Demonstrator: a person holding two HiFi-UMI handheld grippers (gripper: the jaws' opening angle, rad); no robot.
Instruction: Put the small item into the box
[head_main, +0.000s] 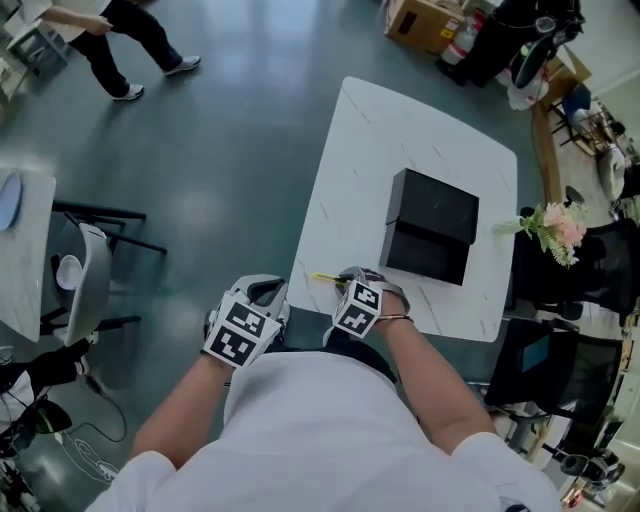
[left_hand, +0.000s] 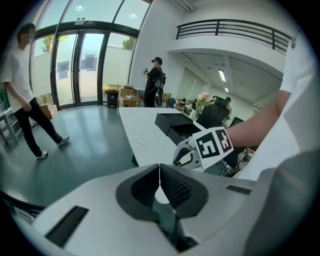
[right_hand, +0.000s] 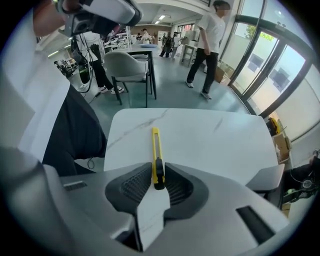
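A yellow utility knife (head_main: 325, 277) (right_hand: 156, 150) lies flat near the front left edge of the white marble table (head_main: 400, 140). My right gripper (head_main: 347, 283) (right_hand: 158, 176) straddles its black rear end, jaws open and the pads close beside it. A black box (head_main: 430, 225) (left_hand: 175, 126) stands in the middle of the table, its lid resting askew on it. My left gripper (head_main: 262, 297) (left_hand: 160, 176) hovers off the table's left edge over the floor, shut with nothing in it.
A grey chair (head_main: 85, 280) and another white table (head_main: 25, 250) stand at the left. A person (head_main: 120, 40) walks at the far left. Pink flowers (head_main: 555, 225) and dark chairs (head_main: 560, 275) sit by the table's right side. A cardboard box (head_main: 425, 20) lies beyond.
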